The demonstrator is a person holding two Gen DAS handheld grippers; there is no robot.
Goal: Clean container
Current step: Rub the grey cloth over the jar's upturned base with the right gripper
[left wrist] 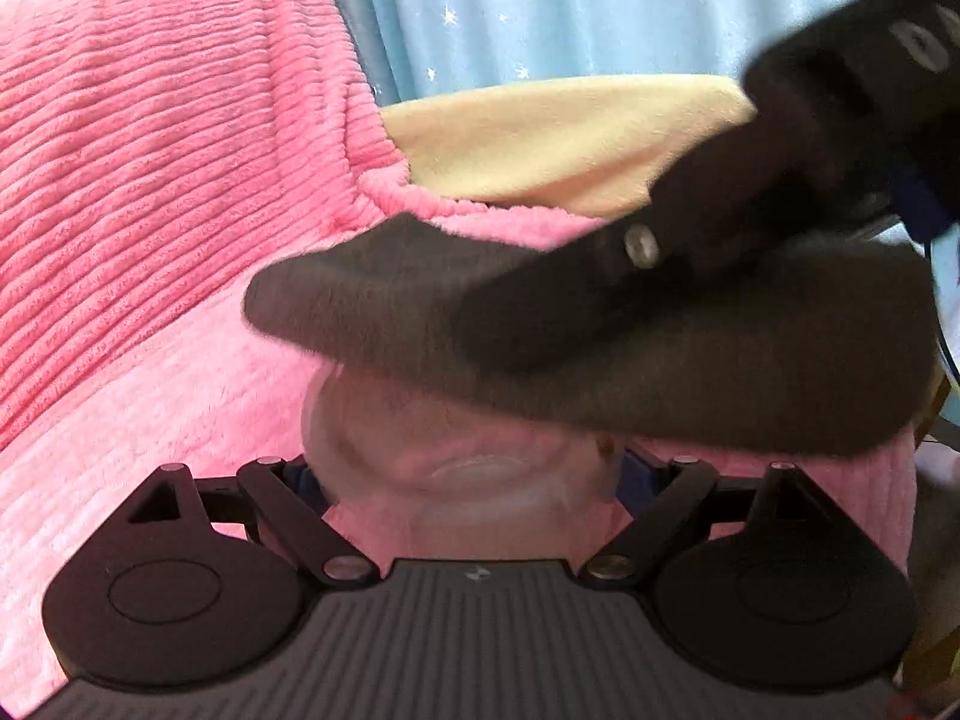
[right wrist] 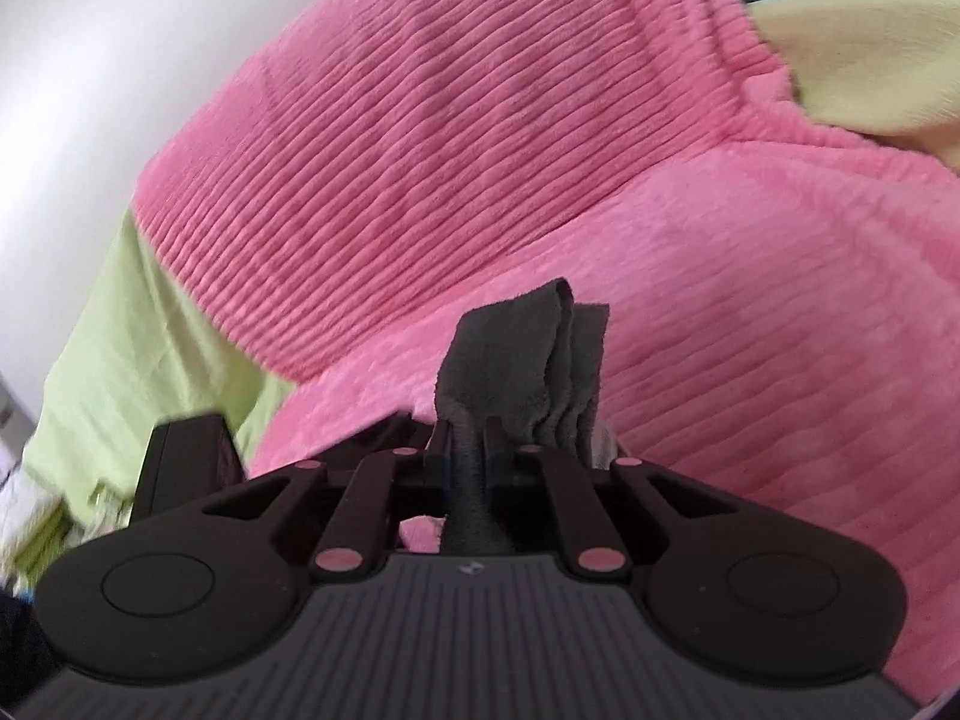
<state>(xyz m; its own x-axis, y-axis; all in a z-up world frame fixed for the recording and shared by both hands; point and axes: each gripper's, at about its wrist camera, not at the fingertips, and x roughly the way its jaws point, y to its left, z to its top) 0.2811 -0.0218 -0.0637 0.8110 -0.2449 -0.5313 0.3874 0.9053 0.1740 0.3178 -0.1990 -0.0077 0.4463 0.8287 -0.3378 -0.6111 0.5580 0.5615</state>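
A pink ribbed blanket [left wrist: 150, 192] is covering the whole work surface, with a pale yellow cloth [left wrist: 540, 138] lying behind it and a light blue star-printed curtain [left wrist: 570, 12] hanging at the back. The right wrist view alone is showing a white wall [right wrist: 78, 72] and a light green fabric [right wrist: 150, 348] spilling out from under the blanket's left side.

In the left wrist view, the left gripper [left wrist: 474, 480] is pinching a clear plastic container [left wrist: 456, 450] between its fingers, just above the blanket. A folded grey cloth [left wrist: 600, 348] is lying across the container's top, and the right gripper [left wrist: 690, 252] is reaching in from the upper right, pressing onto that cloth.

In the right wrist view, the right gripper [right wrist: 474, 444] is clamping the grey cloth [right wrist: 528, 360], whose folds are sticking up past its fingers. The container itself is hidden in this view.
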